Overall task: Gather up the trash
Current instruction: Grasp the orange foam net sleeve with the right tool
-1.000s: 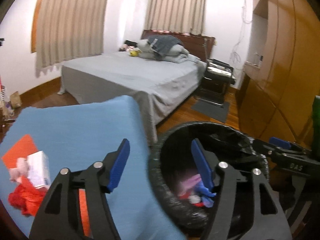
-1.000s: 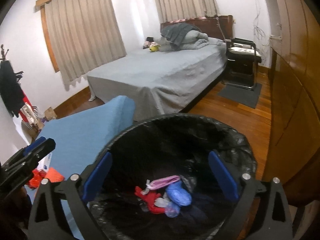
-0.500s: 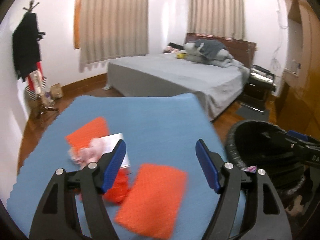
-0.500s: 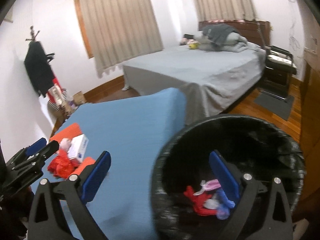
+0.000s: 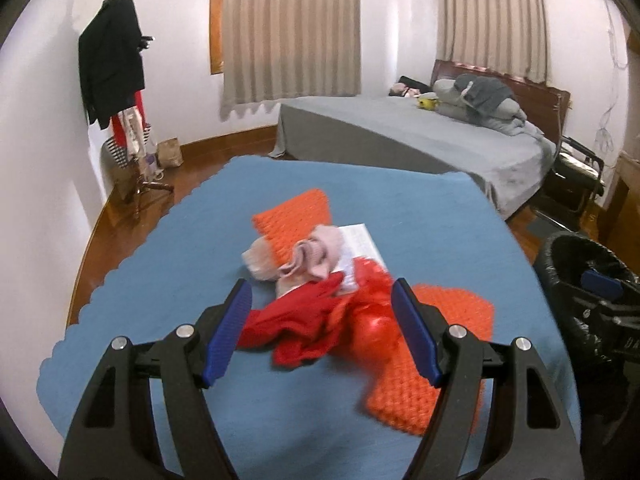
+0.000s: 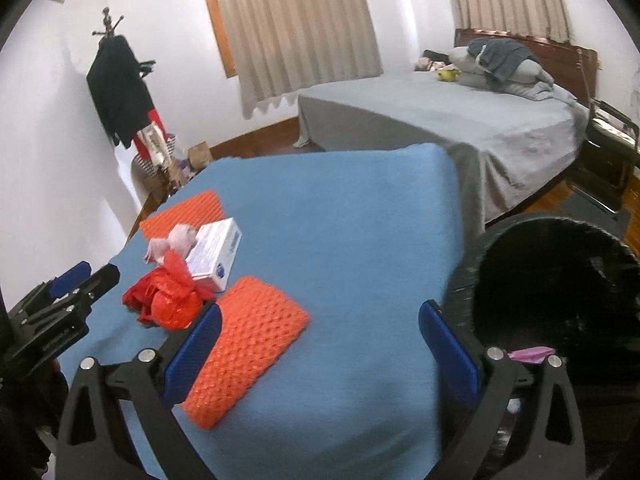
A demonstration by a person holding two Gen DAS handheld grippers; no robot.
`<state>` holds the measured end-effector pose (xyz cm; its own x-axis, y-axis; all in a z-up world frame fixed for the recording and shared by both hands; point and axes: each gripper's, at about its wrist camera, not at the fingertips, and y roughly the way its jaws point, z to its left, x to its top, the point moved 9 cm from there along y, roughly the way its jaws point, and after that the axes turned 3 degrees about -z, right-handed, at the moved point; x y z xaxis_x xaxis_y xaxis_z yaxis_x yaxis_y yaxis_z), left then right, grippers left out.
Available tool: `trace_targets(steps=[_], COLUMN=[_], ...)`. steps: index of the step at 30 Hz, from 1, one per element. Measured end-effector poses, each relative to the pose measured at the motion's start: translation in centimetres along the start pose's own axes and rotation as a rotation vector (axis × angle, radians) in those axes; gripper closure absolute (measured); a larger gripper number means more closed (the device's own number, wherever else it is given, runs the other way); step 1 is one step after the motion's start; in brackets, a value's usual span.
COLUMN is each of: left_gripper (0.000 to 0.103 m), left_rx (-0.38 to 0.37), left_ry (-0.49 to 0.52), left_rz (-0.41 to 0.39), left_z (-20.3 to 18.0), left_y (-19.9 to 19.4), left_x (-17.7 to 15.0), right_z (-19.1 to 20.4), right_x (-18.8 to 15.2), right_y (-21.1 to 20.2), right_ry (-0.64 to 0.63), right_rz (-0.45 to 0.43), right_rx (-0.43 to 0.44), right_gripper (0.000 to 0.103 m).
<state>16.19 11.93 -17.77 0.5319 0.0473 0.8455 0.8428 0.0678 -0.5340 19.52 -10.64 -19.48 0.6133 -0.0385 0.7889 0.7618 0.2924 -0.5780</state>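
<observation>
On the blue worktop (image 6: 340, 220), the left gripper (image 5: 320, 328) gapes empty over red crumpled trash (image 5: 320, 320) beside the white box (image 6: 214, 254), its print unreadable. The right gripper (image 6: 320, 344), wide open and empty, hangs left of the black bin (image 6: 560, 280).

Both wrist cameras are looking down along their fingers at the blue table (image 5: 200, 240), sharing the red pile (image 5: 316, 320) (image 6: 168, 300), the left sitting nearer.
</observation>
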Motion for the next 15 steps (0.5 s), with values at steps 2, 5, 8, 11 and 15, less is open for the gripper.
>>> trace_targets(steps=[2, 5, 8, 11, 15], left_gripper=[0.033, 0.033, 0.033, 0.033, 0.033], left_rx=[0.009, 0.02, 0.025, 0.022, 0.023], left_ry=[-0.001, -0.002, -0.006, -0.01, -0.007], left_rz=[0.002, 0.006, 0.007, 0.01, 0.013], left_z=[0.8, 1.7, 2.3, 2.7, 2.7], left_y=[0.1, 0.2, 0.2, 0.2, 0.3], left_x=[-0.3, -0.7, -1.3, -1.5, -1.7], right_z=[0.5, 1.2, 1.6, 1.8, 2.3], right_x=[-0.5, -1.5, -2.4, -3.6, -4.8], right_y=[0.9, 2.4, 3.7, 4.9, 5.8], right_ry=[-0.011, -0.025, -0.042, -0.044, -0.031], right_rz=[0.018, 0.051, 0.087, 0.137, 0.194], right_rx=[0.0, -0.003, -0.004, 0.006, 0.052], right_gripper=[0.006, 0.008, 0.013, 0.021, 0.034])
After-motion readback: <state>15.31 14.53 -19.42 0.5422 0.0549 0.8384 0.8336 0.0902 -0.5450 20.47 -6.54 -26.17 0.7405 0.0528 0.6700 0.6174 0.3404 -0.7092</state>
